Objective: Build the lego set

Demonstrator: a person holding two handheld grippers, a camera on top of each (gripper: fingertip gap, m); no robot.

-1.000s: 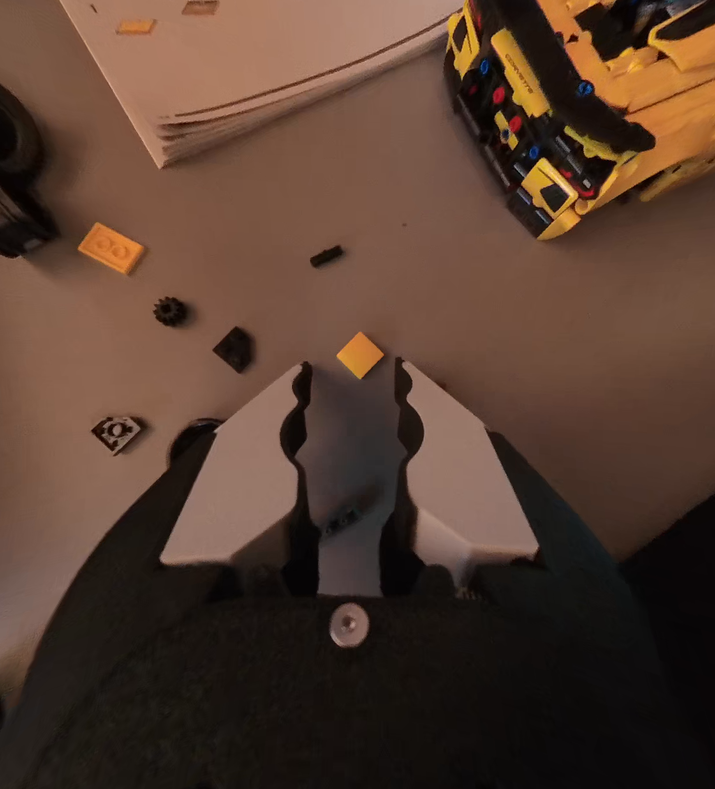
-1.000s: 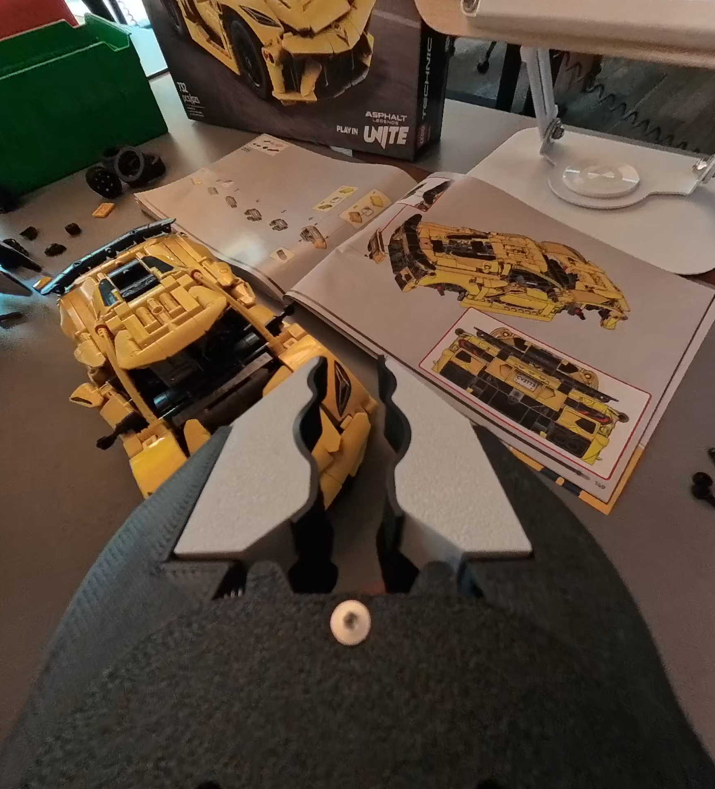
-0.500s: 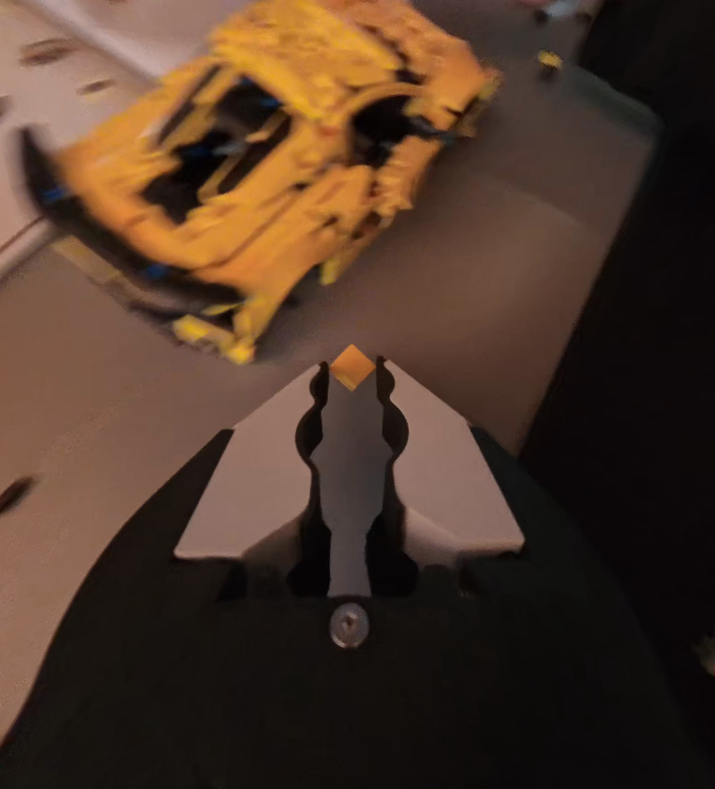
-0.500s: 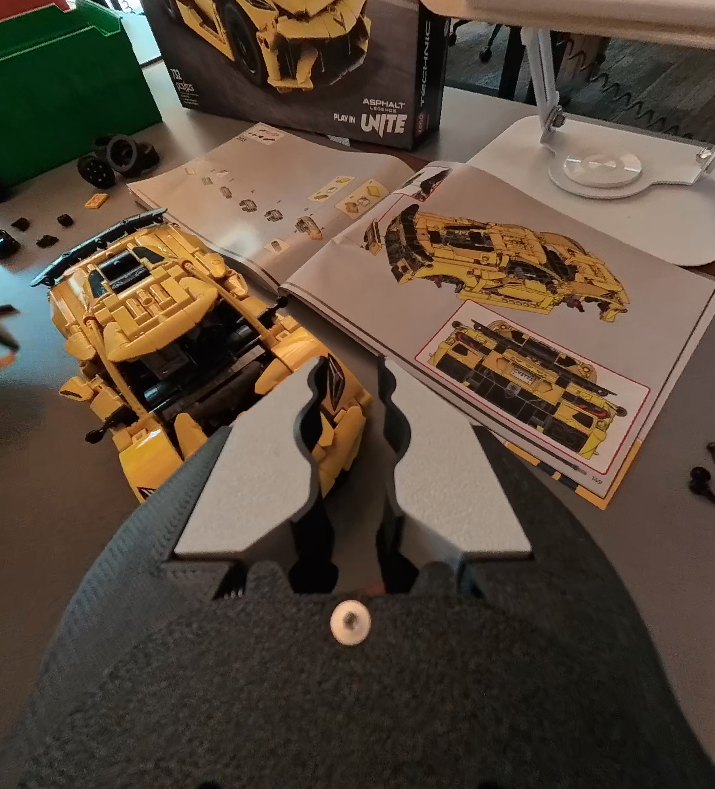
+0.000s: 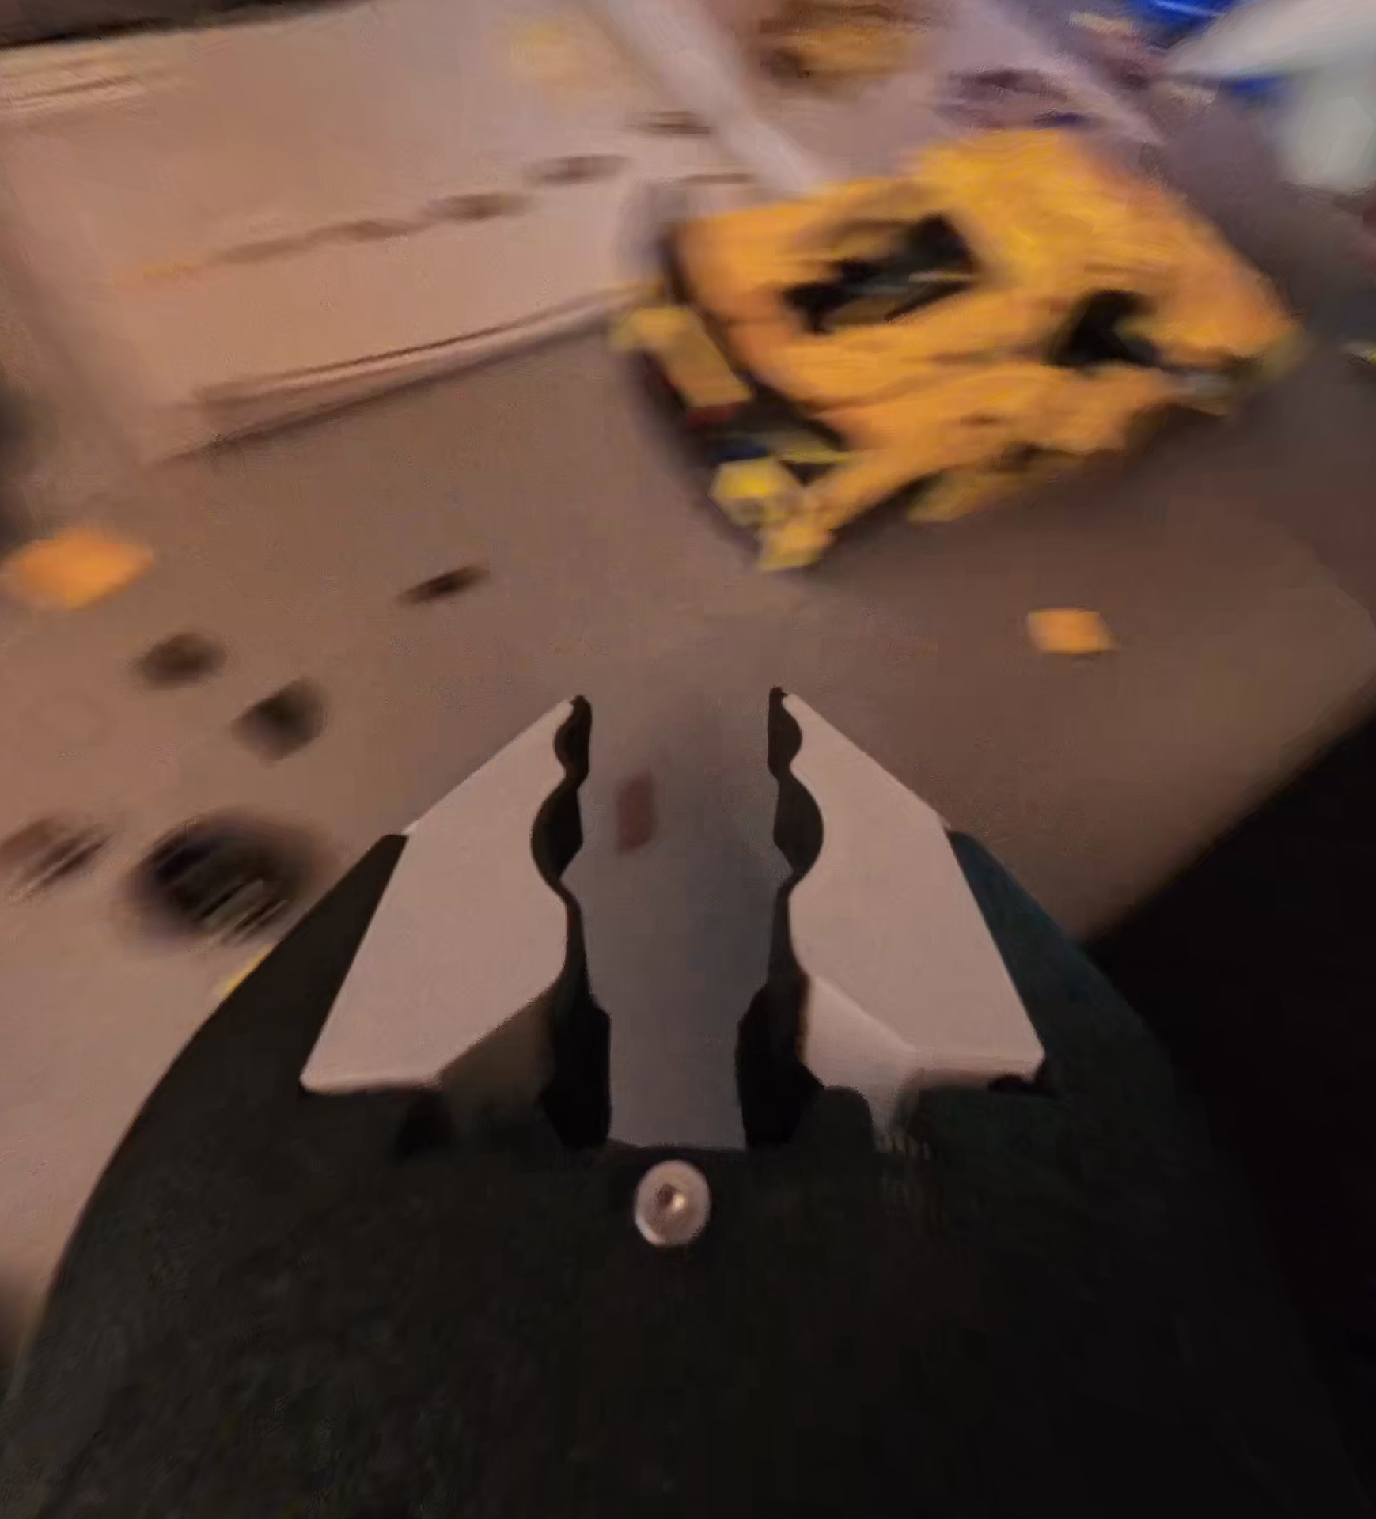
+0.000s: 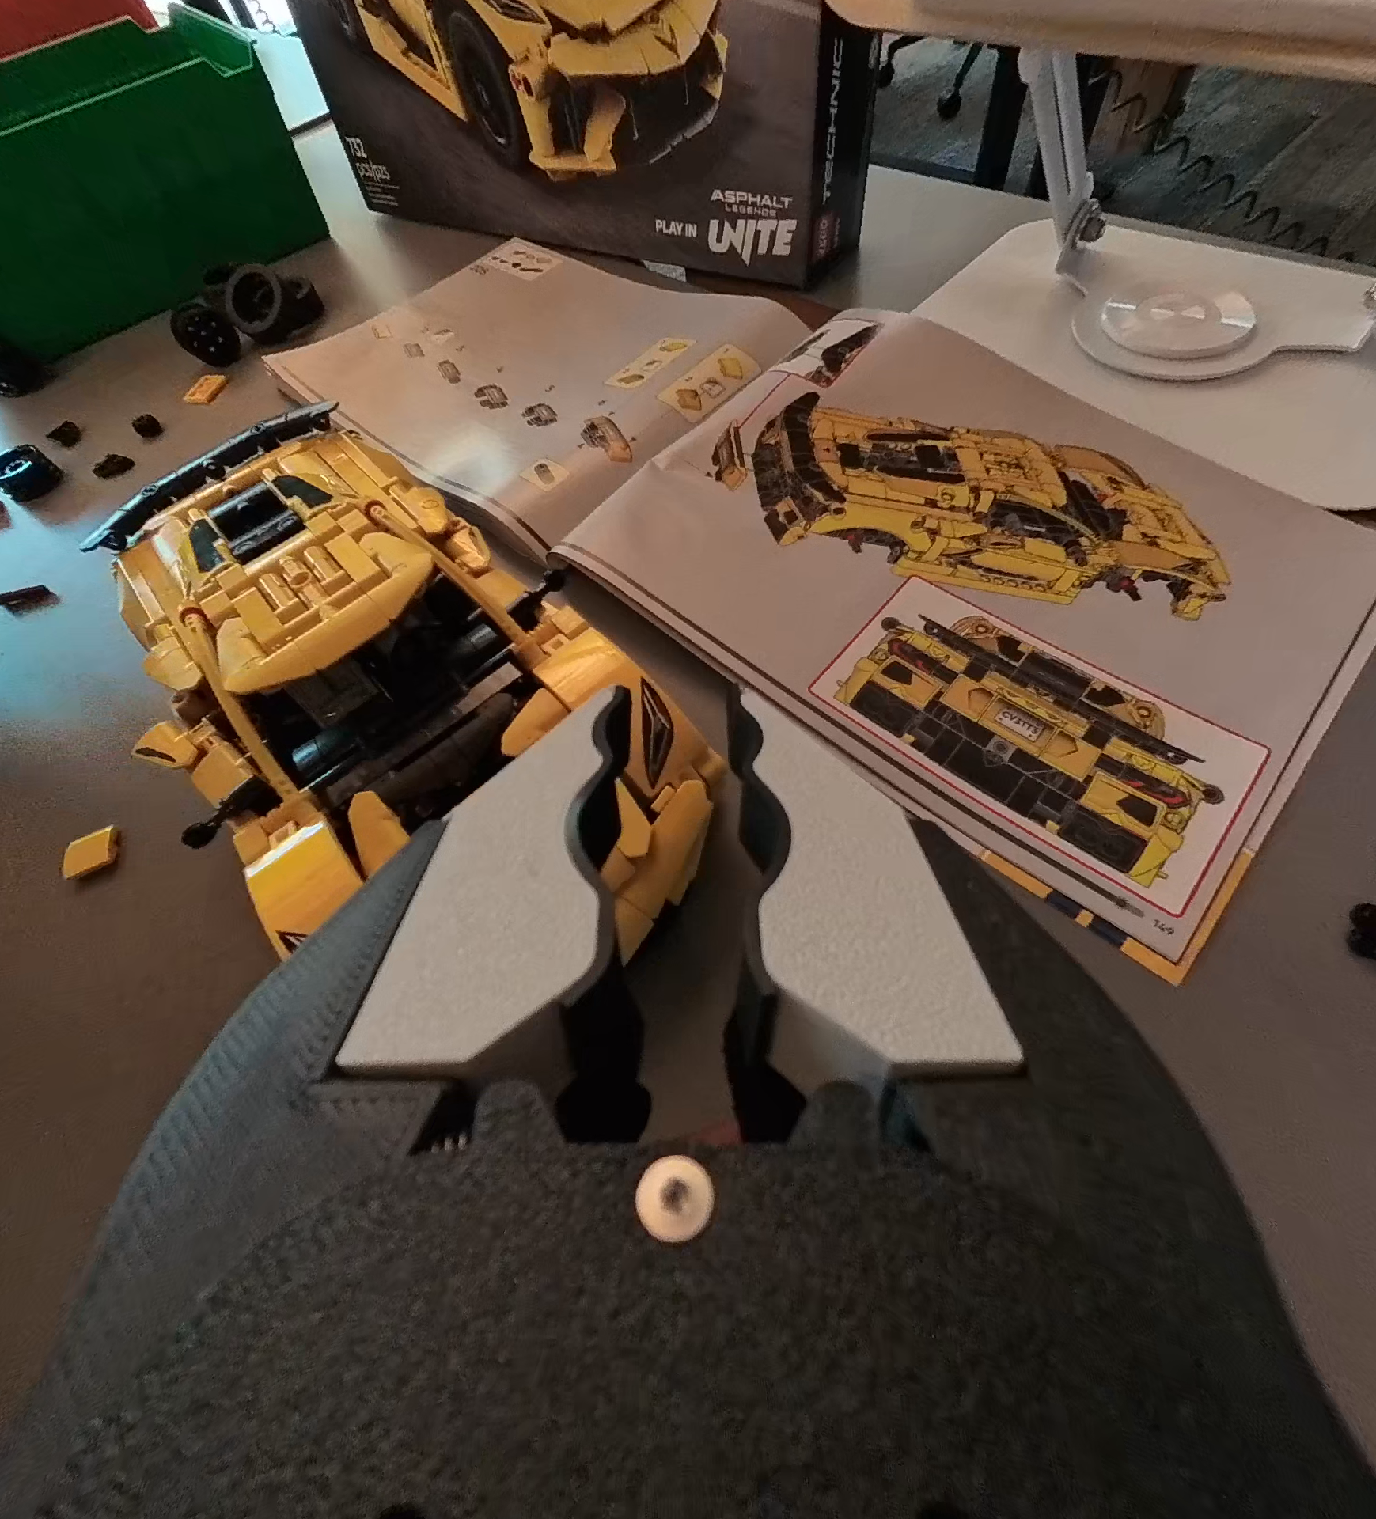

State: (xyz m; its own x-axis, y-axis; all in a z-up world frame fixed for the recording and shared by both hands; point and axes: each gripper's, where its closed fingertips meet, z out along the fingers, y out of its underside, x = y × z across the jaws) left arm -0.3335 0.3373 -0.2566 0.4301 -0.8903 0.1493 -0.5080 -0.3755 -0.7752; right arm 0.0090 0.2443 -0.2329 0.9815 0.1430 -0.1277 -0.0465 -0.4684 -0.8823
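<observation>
Yellow car and open manual sharp only beyond right gripper; left gripper blurred, both agape, empty.

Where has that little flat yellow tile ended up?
In the right wrist view the yellow tile lies loose on the grey table, just left of the yellow car's front corner, with no claw touching it.

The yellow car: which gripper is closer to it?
Right. The right gripper hovers right over the yellow car, its fingers overlapping the nose. The left gripper sits back, bare table between it and the car.
</observation>
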